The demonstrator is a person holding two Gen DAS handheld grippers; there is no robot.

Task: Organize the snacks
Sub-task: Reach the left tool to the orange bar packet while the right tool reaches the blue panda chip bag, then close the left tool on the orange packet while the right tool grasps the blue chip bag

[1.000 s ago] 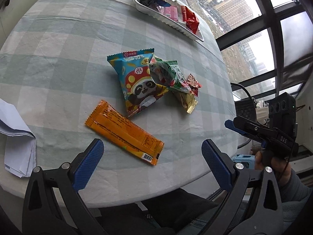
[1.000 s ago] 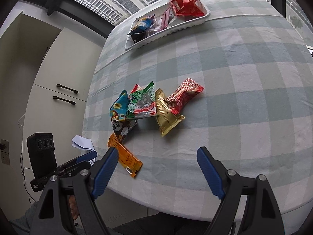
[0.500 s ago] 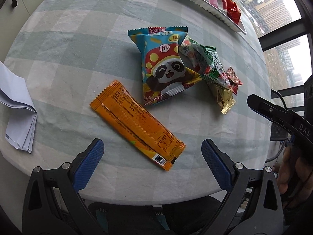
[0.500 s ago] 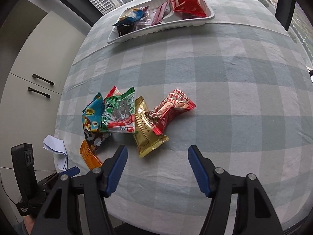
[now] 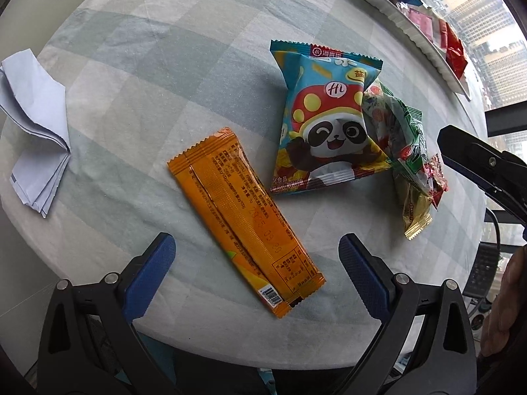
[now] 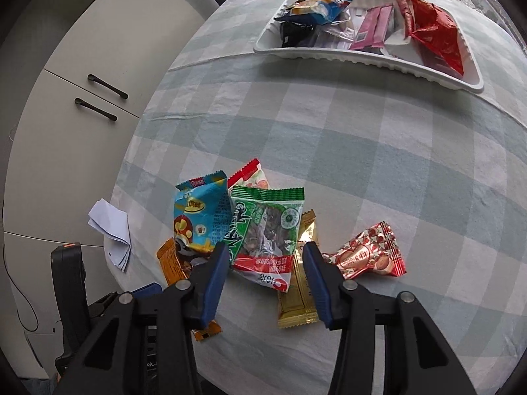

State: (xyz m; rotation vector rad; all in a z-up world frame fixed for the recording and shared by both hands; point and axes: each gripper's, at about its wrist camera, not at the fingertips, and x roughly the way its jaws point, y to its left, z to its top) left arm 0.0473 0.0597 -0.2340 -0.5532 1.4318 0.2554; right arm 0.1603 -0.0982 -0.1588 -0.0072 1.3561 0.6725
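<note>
Loose snacks lie on the checked tablecloth. A long orange bar packet (image 5: 245,219) lies between my left gripper's (image 5: 257,258) open fingers, just ahead of them. Beyond it lies a blue panda packet (image 5: 324,121), with a green packet (image 5: 400,131) on its right edge. In the right wrist view my right gripper (image 6: 265,263) is open, its fingers either side of the green packet's (image 6: 266,230) near end. A gold packet (image 6: 298,299) and a red-and-white packet (image 6: 365,255) lie to its right, the blue packet (image 6: 201,217) to its left.
A white tray (image 6: 369,57) holding several snacks stands at the table's far side, and it shows at the top right of the left wrist view (image 5: 411,29). Folded white paper (image 5: 36,131) lies near the left table edge. White cabinets (image 6: 82,105) stand beyond the table.
Both grippers have moved in closer over the table. The right gripper's fingers have narrowed and now flank the green packet. The left gripper now frames the orange bar.
</note>
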